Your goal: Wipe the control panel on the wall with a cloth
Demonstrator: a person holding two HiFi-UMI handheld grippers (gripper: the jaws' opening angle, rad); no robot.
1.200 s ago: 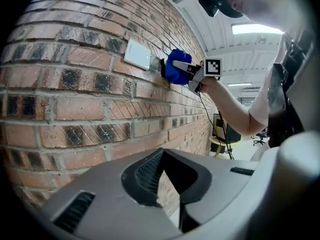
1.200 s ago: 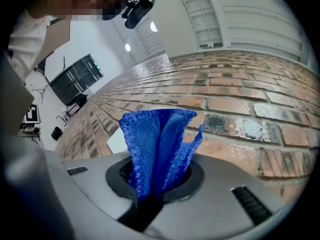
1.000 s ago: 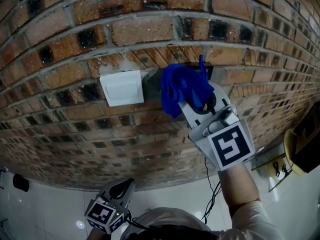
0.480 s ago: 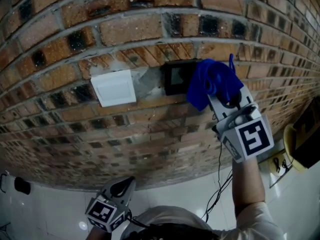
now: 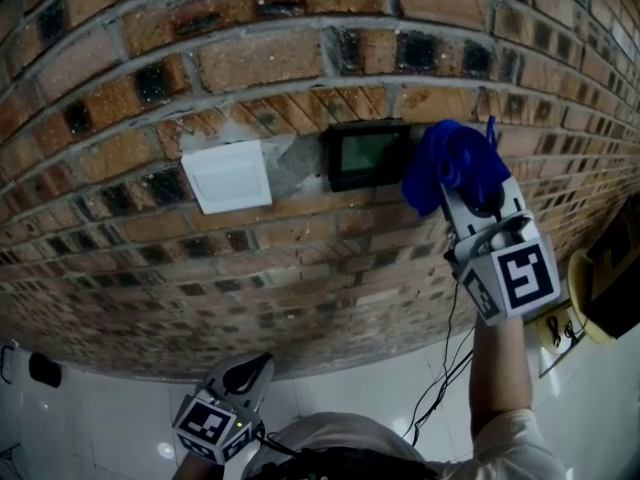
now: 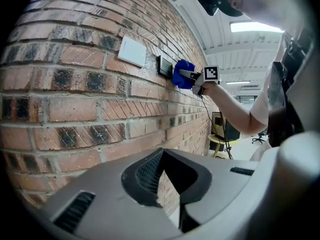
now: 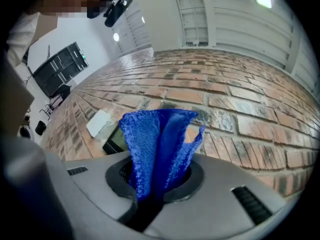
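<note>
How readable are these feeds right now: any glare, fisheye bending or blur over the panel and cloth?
Head view: brick courses bow from the wide lens, control panel sharp, no glare. Right gripper view: blue cloth crisp, dark vignette at corners. Left gripper view: ceiling light blown out, panel small.

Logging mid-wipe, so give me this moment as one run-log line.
right tongs: shut on blue cloth | blue cloth: just right of control panel, panel uncovered | left tongs: shut, empty, held low
</note>
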